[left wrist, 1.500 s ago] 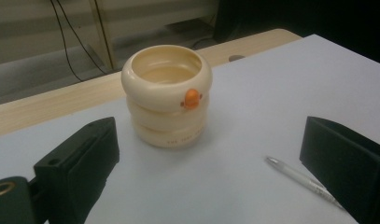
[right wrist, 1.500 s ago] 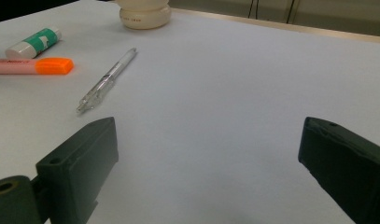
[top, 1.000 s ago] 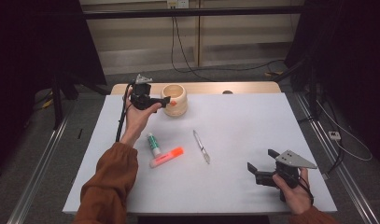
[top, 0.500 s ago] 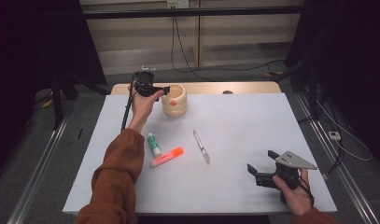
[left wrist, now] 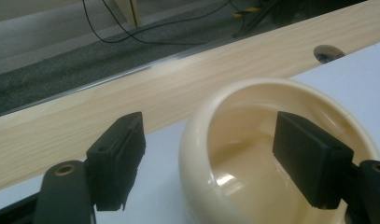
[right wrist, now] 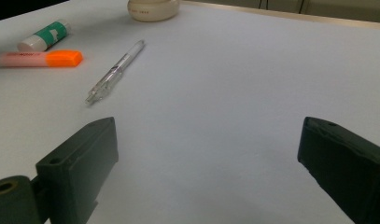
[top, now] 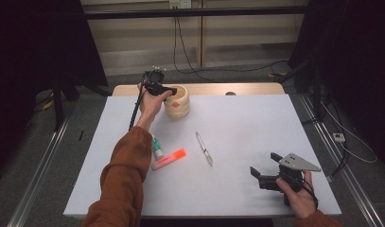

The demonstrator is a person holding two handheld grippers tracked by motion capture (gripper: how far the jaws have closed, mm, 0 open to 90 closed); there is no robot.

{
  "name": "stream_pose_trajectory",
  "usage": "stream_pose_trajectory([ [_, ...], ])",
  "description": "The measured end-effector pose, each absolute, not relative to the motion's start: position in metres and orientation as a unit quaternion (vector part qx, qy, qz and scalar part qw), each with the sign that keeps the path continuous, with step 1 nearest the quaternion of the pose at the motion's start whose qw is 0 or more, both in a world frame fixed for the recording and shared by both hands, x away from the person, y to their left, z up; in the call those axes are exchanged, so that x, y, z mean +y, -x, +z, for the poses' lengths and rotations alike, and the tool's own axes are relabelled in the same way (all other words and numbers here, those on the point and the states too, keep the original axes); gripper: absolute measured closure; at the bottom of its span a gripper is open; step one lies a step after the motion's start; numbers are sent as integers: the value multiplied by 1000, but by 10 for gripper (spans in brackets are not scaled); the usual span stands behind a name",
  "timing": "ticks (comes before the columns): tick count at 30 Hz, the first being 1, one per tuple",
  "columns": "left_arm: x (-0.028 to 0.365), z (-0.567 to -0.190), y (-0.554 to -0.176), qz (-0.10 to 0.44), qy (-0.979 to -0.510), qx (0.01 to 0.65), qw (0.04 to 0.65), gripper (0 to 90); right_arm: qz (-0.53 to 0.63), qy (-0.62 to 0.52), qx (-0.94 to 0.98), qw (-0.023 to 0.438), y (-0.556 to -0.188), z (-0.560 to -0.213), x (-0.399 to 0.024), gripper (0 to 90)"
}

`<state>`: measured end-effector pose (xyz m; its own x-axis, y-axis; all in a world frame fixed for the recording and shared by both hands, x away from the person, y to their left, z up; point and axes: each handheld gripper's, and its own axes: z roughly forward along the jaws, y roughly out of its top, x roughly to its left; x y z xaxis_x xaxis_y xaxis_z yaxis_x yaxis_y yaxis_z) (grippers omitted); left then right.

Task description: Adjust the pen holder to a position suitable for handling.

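- Cream bowl (top: 177, 101): near the table's (top: 256, 118) far edge, left of centre
- Left gripper (left wrist: 211, 163): jaws straddle the bowl's near-left rim, one inside, one outside; they have just been closing, pads not yet pressing
- Right gripper (right wrist: 206, 172): released, near right corner, well apart

High view overhead, gripper views low, sharing cup (top: 177, 101)

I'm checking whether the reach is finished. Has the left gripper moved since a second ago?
Yes. In the high view the left gripper has shifted right, onto the cream cup; its jaws, just closing, now straddle the cup's wall without pressing it.
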<state>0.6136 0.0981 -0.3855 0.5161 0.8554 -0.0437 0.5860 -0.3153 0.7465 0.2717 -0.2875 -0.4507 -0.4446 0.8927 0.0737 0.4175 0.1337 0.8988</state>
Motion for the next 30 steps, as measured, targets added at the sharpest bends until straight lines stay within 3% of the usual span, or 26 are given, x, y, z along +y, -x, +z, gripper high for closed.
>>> stream_pose_trajectory([
  [6,103,-392,-620,172,-788,467,363,362,467,-463,710,252,-273,-451,-287,46],
  [10,104,-394,-623,165,-794,459,363,516,466,-462,712,250,-274,-452,-286,46],
  [16,100,-397,-625,165,-803,450,354,573,461,-463,714,253,-274,-452,-286,47],
  [18,100,-397,-626,155,-801,454,358,682,462,-462,714,252,-274,-452,-287,47],
  [21,100,-394,-624,153,-796,462,361,742,462,-462,714,252,-274,-452,-286,47],
  [30,104,-384,-615,138,-789,471,369,721,462,-461,713,257,-274,-452,-286,47],
])
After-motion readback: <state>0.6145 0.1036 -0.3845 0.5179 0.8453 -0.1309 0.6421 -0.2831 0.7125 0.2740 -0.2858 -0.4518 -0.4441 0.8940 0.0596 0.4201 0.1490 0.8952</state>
